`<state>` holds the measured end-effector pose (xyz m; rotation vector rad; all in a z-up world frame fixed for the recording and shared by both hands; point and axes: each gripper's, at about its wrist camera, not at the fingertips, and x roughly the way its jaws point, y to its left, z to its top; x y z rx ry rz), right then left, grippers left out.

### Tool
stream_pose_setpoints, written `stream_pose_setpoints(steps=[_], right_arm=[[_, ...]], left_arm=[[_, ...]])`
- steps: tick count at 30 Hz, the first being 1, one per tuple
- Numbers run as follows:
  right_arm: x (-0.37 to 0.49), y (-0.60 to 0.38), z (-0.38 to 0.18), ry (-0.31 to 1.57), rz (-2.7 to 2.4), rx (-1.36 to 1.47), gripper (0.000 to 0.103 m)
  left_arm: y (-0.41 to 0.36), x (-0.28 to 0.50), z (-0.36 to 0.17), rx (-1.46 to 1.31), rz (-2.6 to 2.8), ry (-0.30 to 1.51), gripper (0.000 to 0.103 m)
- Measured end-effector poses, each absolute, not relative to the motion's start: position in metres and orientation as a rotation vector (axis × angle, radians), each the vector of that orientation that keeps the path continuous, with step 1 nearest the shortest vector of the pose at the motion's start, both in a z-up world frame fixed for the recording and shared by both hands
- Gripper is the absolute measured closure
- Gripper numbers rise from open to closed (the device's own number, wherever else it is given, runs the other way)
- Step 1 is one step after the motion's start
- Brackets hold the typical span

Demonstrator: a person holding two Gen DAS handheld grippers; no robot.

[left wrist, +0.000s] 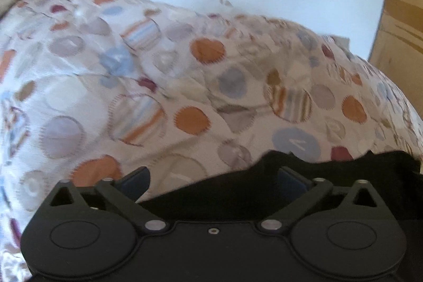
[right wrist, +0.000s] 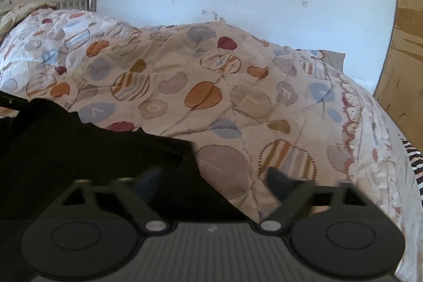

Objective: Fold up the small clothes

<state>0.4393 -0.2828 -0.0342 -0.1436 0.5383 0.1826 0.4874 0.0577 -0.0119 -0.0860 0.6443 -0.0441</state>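
Both our left gripper and right gripper gape wide, holding nothing, over the black garment on the quilt; only the right view shows its right edge.

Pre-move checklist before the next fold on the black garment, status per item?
1. Left gripper open: ok.
2. Right gripper open: ok.
3. Black garment released, lying on the patterned quilt: ok.
4. Garment flat, edges aligned: cannot tell, mostly hidden behind the grippers.
5. Right gripper over the garment's edge: ok, the edge runs between its fingers.
6. Left wrist view sharp: not ok, blurred.
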Motion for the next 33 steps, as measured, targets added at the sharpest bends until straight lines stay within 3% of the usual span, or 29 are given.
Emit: stream_pose_setpoints(steps=[11,20,33], right_arm=[[0.428,-0.299,-0.054,0.598,0.172,-0.122,0.000],[0.427,-0.317,-0.068,0.616,0.114,-0.043,0.000],[0.418,-0.346,-0.061,0.615,-0.003,0.073,0.000]], left_arm=[[0.086,0.426,-0.020,-0.039,-0.101,0.587,0.001],[0.069,0.449,-0.047,0.158,-0.094,0.674,0.001],[0.122,0.498,-0.044,-0.163,0.128,0.714,0.001]])
